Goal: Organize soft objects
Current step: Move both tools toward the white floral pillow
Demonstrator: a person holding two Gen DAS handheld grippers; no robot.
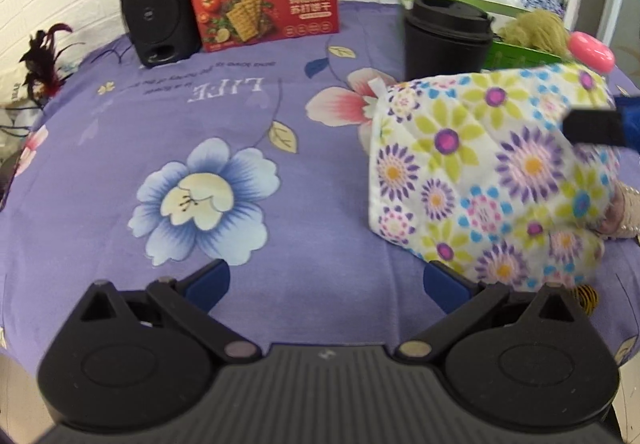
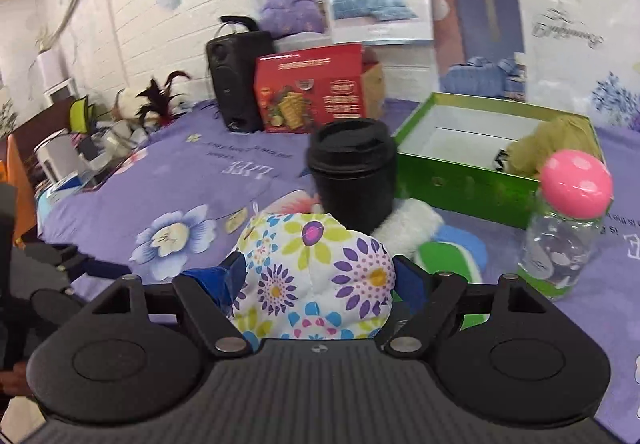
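Observation:
A floral-print cushion (image 2: 320, 276) sits between the blue fingers of my right gripper (image 2: 320, 266), which is shut on it just above the purple flowered bedsheet (image 2: 180, 188). From the left wrist view the same cushion (image 1: 480, 172) hangs at the right, with a right-gripper finger (image 1: 592, 132) on its side. My left gripper (image 1: 326, 276) stands open over bare sheet, left of the cushion, with nothing between its fingers. Behind the cushion lie a white fluffy piece (image 2: 408, 222) and a green-and-blue soft item (image 2: 448, 252). An open green box (image 2: 460, 180) holds an olive plush (image 2: 548, 148).
A black lidded cup (image 2: 352, 172) stands right behind the cushion. A clear bottle with a pink cap (image 2: 568, 212) stands in front of the green box. A red cracker box (image 1: 264, 0) and a black speaker (image 1: 156, 4) stand at the far edge by the wall.

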